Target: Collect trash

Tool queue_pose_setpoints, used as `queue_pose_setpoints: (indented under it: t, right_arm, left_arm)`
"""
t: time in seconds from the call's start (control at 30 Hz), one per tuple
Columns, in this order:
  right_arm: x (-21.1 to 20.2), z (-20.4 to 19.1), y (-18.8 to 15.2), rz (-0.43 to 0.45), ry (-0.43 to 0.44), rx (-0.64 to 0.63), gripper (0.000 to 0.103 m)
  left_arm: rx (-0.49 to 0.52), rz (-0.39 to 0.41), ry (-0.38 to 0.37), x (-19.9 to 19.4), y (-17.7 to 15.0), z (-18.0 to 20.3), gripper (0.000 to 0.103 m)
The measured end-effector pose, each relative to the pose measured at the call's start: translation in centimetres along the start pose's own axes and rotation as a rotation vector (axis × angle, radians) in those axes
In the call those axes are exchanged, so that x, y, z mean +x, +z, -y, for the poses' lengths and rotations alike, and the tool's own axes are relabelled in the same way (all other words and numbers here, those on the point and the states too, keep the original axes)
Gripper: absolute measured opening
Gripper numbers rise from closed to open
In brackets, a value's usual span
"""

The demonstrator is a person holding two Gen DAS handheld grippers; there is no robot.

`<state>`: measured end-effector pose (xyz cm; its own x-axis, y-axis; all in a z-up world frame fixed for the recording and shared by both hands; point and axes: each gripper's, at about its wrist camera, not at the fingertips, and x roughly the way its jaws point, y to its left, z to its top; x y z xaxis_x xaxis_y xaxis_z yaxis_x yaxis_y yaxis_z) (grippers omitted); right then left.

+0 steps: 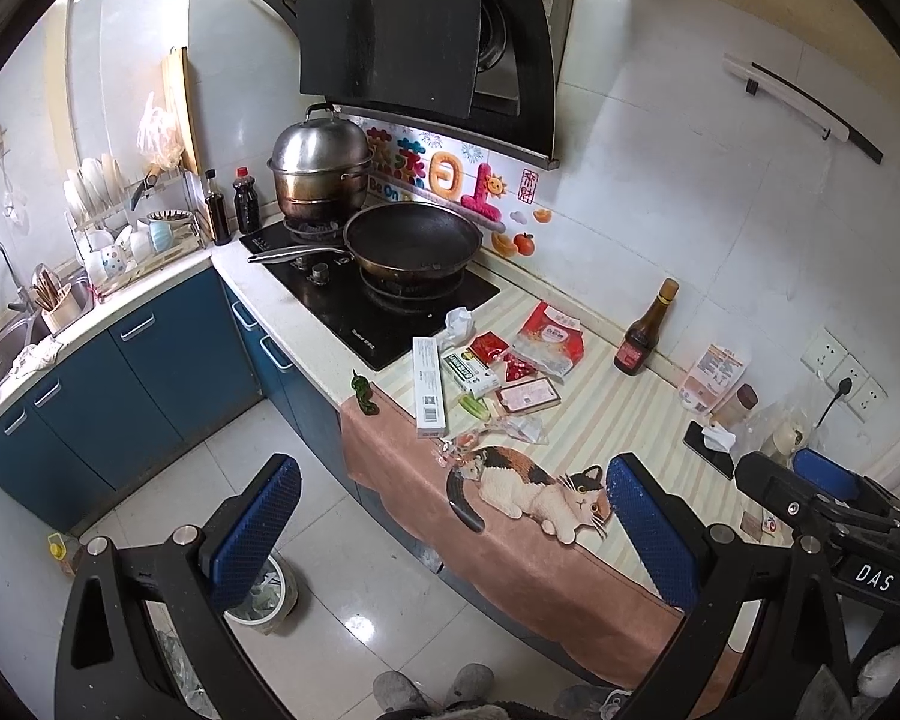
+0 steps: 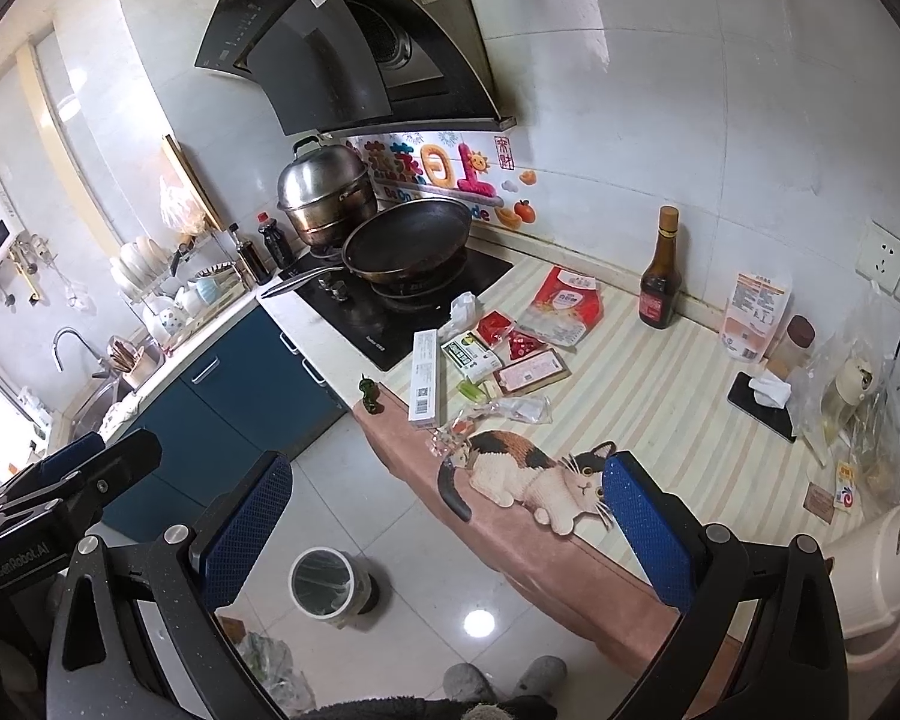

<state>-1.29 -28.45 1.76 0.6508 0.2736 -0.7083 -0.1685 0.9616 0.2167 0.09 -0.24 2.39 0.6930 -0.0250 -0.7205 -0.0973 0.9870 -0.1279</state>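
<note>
Above the kitchen floor, in front of the counter, both grippers hang with nothing in them: the left gripper (image 1: 453, 531) has its blue-padded fingers spread wide, and the right gripper (image 2: 447, 525) is spread just as wide, neither touching anything. The counter (image 2: 660, 396) carries a striped cloth with a cat picture (image 2: 537, 480) draped over its front edge. The trash lies in a loose cluster on the cloth just beside the black stove (image 2: 390, 306). Largest is a red and white bag (image 2: 567, 306) lying flat, its long axis running toward the back wall. Next is a long white box (image 2: 424, 375), lying flat with its long axis running from the counter's front edge toward the stove. Beside it sit a small green and white carton (image 2: 468, 358), red wrappers (image 2: 507, 333), a pink packet (image 2: 531, 375), clear plastic wrap (image 2: 522, 408) and a crumpled white tissue (image 2: 463, 309). On the floor stands a round bin (image 2: 324, 579) with a clear liner, holding some pale scraps.
</note>
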Motion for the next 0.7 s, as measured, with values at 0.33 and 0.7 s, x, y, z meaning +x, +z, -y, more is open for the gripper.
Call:
queue_pose_setpoints:
  t: [0.33, 0.7]
  right_arm:
    - [-0.11, 0.03, 0.11, 0.003, 0.003, 0.000, 0.103]
    - [-0.11, -0.55, 0.56, -0.004, 0.000, 0.015, 0.103]
  left_arm:
    - [0.001, 0.005, 0.000, -0.13, -0.23, -0.09, 0.103]
    - [0.009, -0.004, -0.015, 0.14, 0.26, -0.68, 0.103]
